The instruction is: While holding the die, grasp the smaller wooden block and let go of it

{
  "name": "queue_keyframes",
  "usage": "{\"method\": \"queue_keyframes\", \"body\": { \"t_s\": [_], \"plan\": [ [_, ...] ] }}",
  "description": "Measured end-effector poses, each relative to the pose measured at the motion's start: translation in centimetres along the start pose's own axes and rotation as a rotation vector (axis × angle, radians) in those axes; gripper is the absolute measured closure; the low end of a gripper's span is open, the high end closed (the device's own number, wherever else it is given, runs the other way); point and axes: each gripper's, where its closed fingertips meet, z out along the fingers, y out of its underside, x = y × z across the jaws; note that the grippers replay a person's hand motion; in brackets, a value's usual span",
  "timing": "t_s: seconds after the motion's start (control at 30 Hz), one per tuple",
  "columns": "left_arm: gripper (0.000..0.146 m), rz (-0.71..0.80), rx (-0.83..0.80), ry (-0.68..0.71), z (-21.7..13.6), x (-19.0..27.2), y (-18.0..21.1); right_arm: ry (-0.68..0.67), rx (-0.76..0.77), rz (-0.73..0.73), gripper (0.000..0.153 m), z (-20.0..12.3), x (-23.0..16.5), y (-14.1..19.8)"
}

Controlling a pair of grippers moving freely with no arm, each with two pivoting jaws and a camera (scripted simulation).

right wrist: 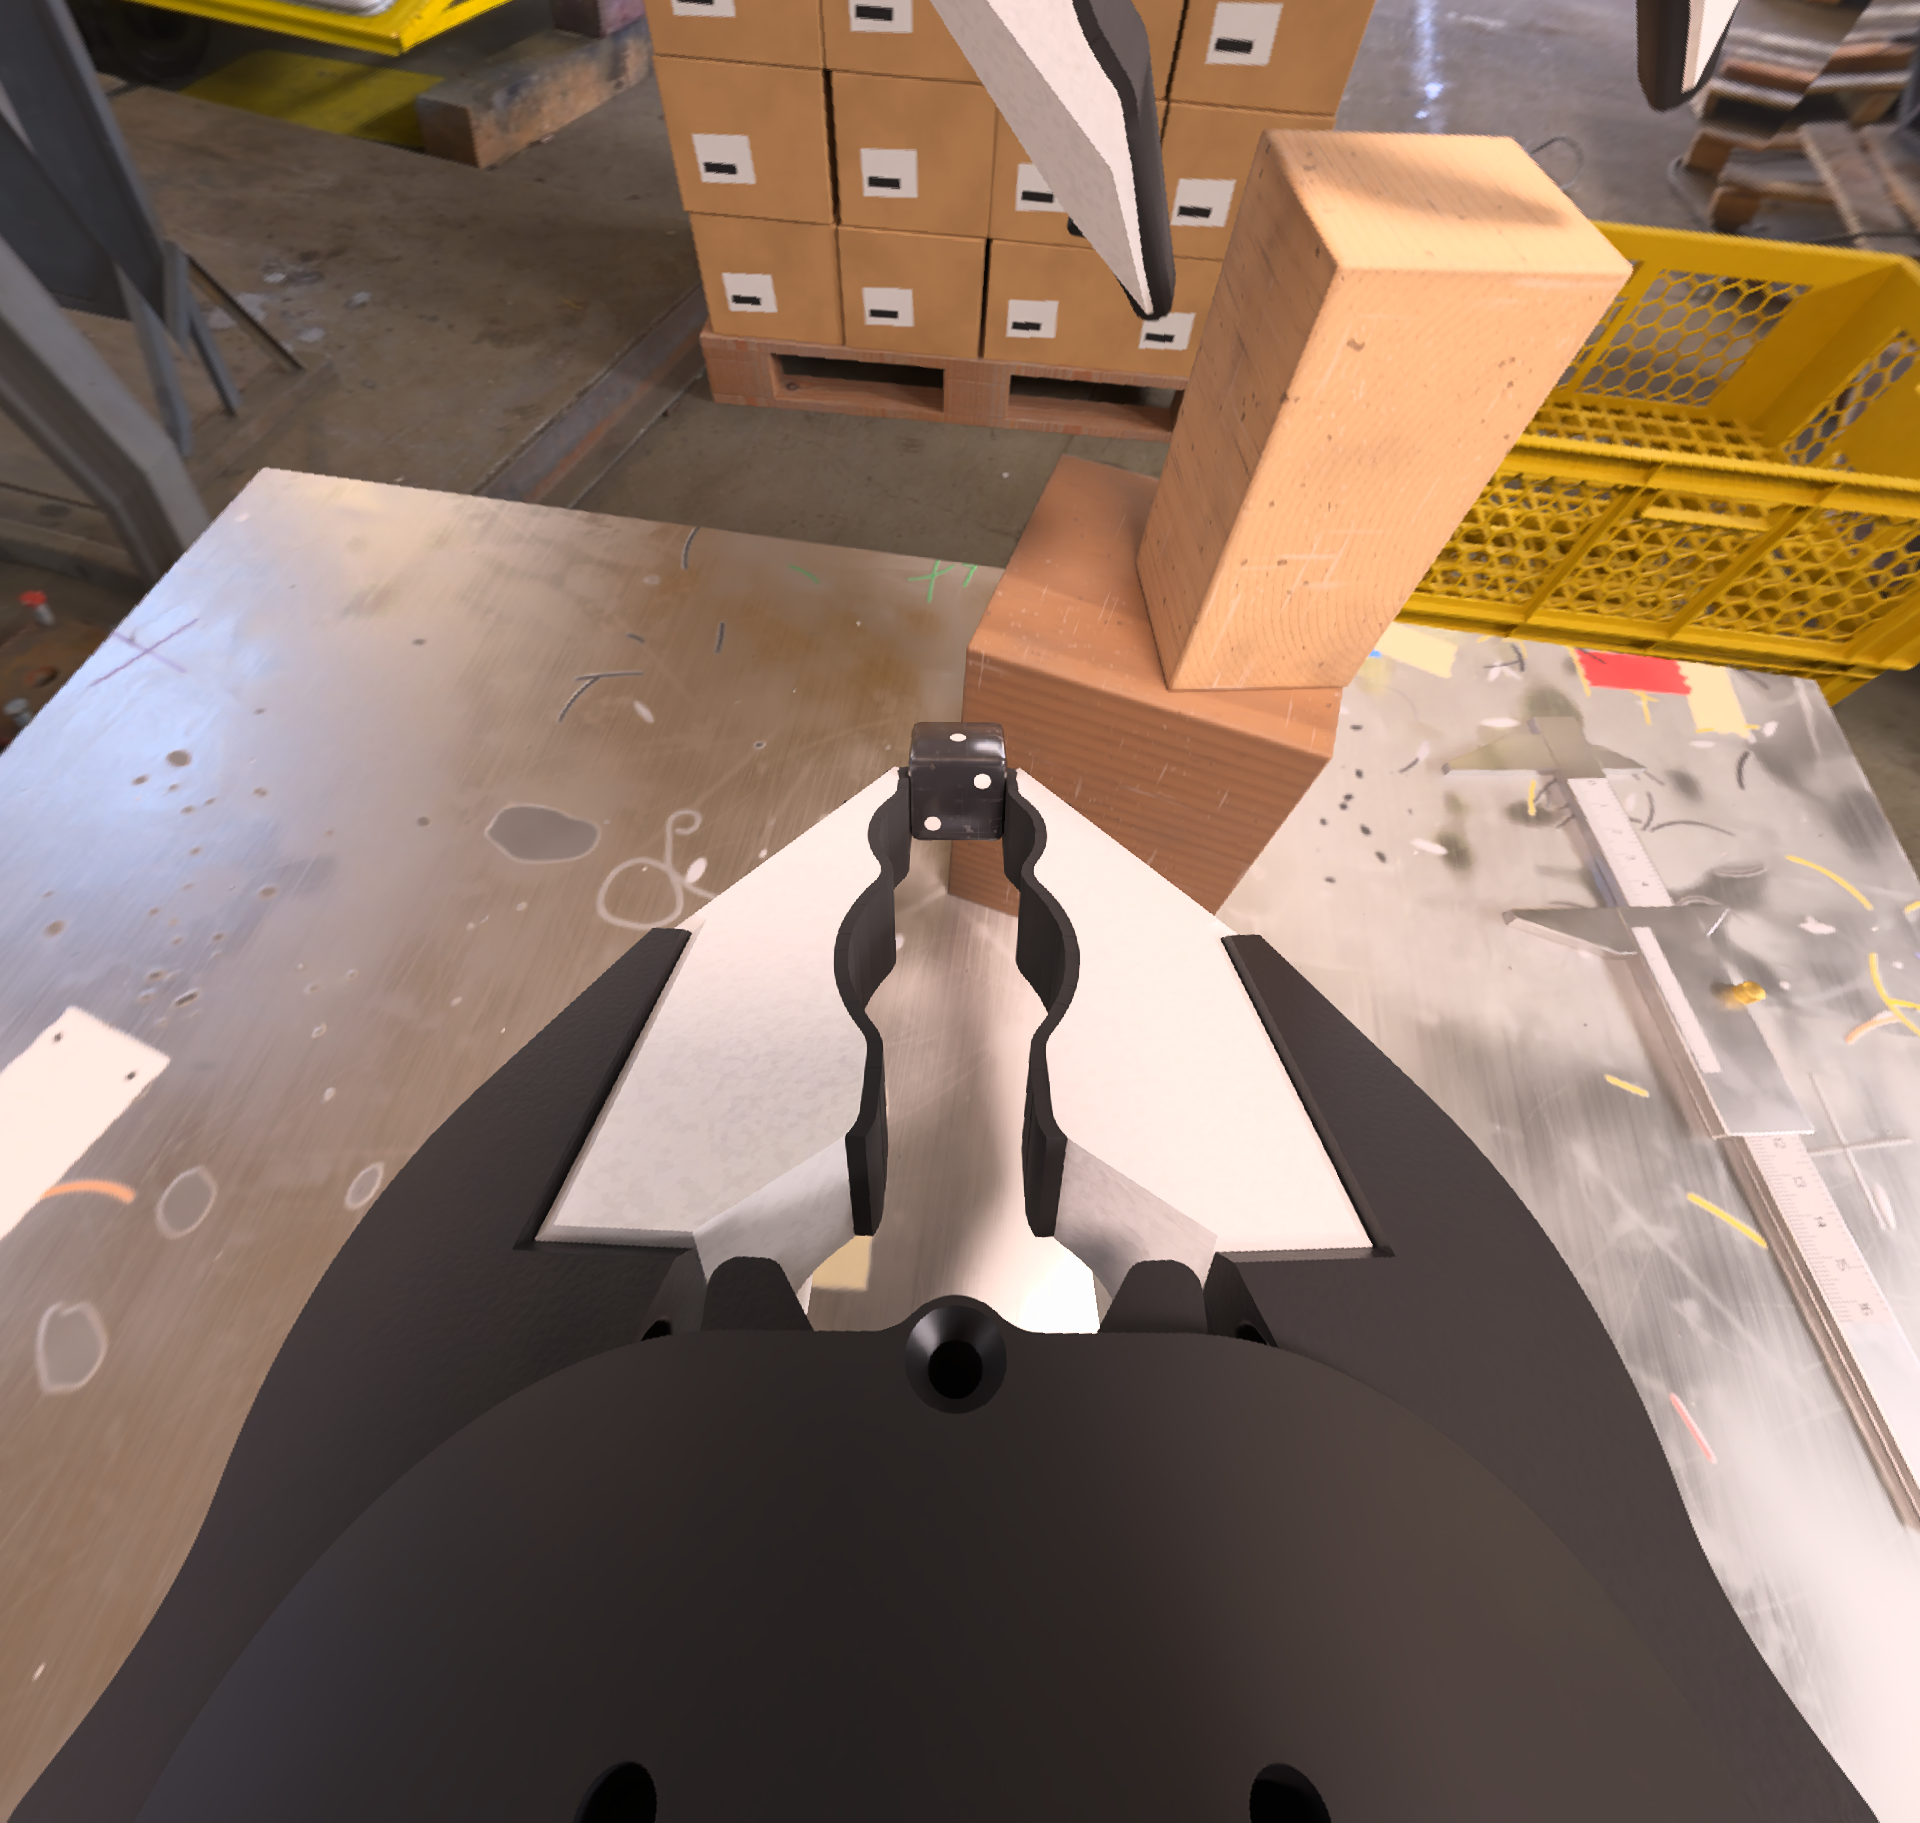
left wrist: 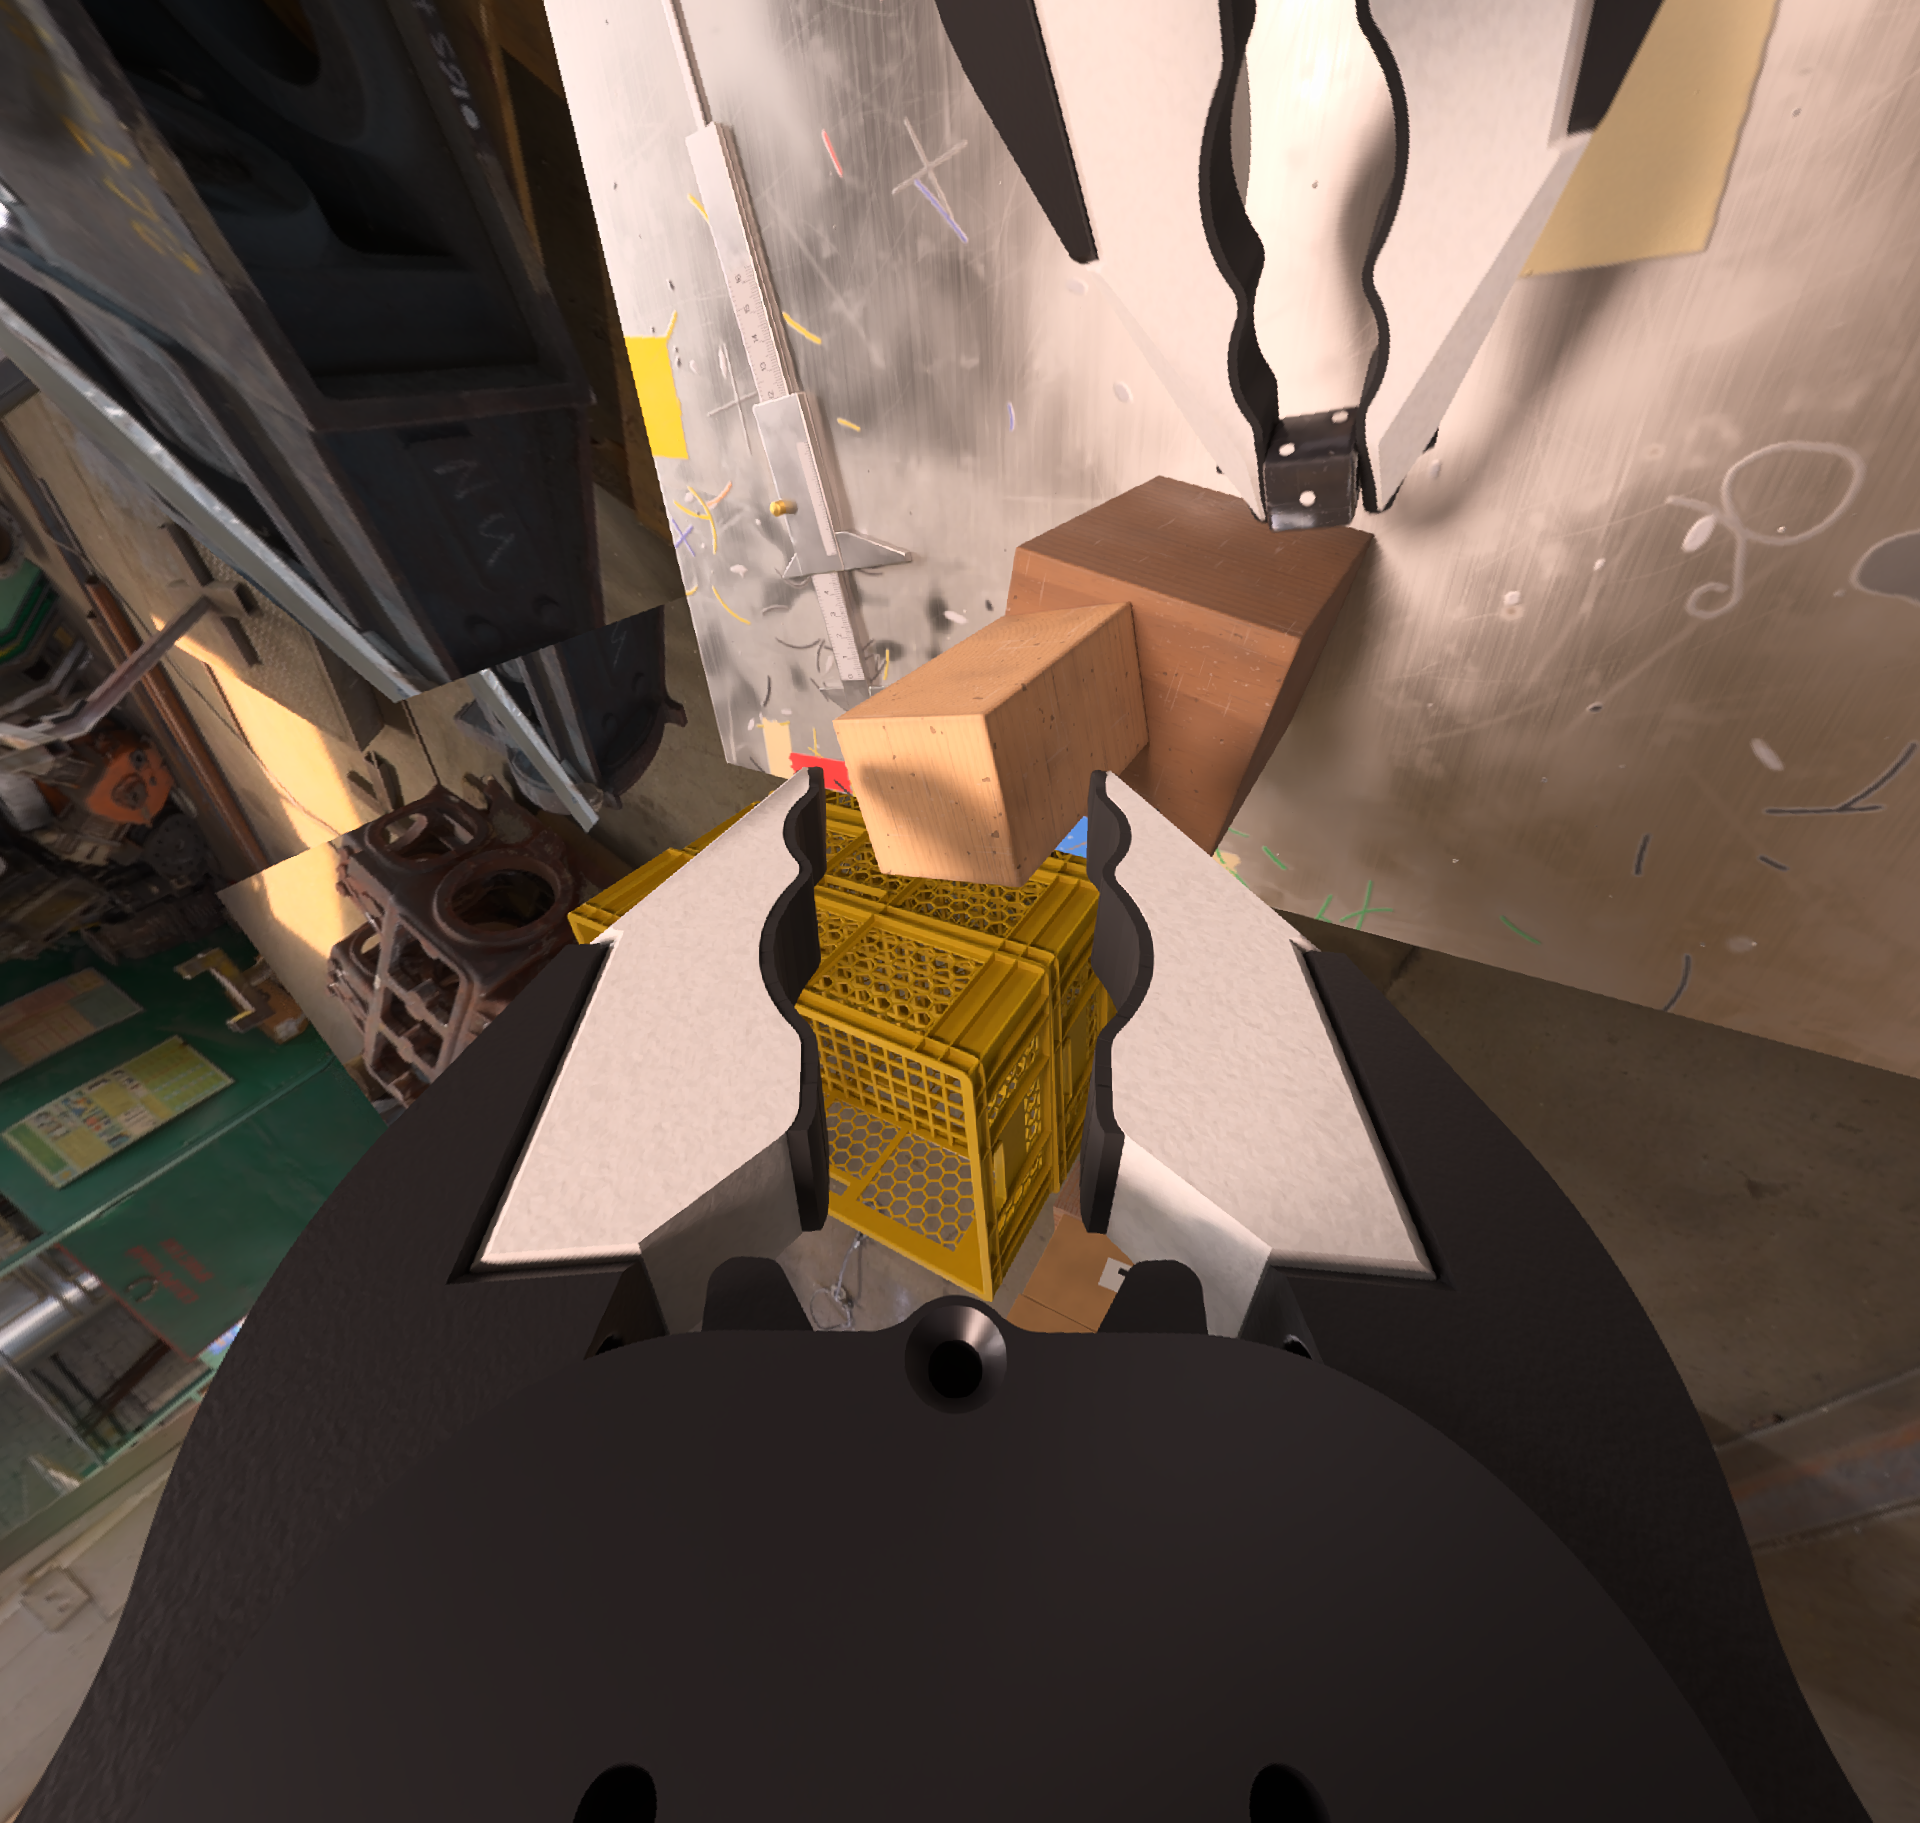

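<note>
A light wooden block (right wrist: 1361,402) stands upright and slightly tilted on a larger, darker brown block (right wrist: 1122,745) on the scratched metal table (right wrist: 416,734). My left gripper (left wrist: 956,797) is open and empty. Its fingertips sit just off the light block's (left wrist: 987,745) near end, one on each side, not touching it. In the right wrist view its fingers (right wrist: 1101,132) come down around the block's top. My right gripper (right wrist: 956,776) is shut on a black die (right wrist: 958,805) with white pips, held just in front of the dark block (left wrist: 1205,620). The die also shows in the left wrist view (left wrist: 1311,469).
A steel caliper ruler (right wrist: 1704,1035) lies on the table to the right of the blocks. Yellow plastic crates (right wrist: 1714,485) stand beyond the table's far right edge. Stacked cardboard boxes on a pallet (right wrist: 894,173) stand on the floor behind. A white tag (right wrist: 73,1077) lies at the left.
</note>
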Motion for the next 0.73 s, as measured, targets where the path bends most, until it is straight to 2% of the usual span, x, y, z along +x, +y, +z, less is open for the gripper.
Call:
{"method": "queue_keyframes", "body": {
  "t_s": [0.27,0.73],
  "plan": [
    [0.098,0.000,0.012,0.001,0.0,0.3,-0.1,0.122,0.014,-0.005,0.136,1.3,1.3,-0.3],
    [0.097,0.003,0.060,-0.006,-1.4,-0.2,-0.1,0.171,0.027,0.003,0.136,1.5,2.0,-0.3]
  ]
}}
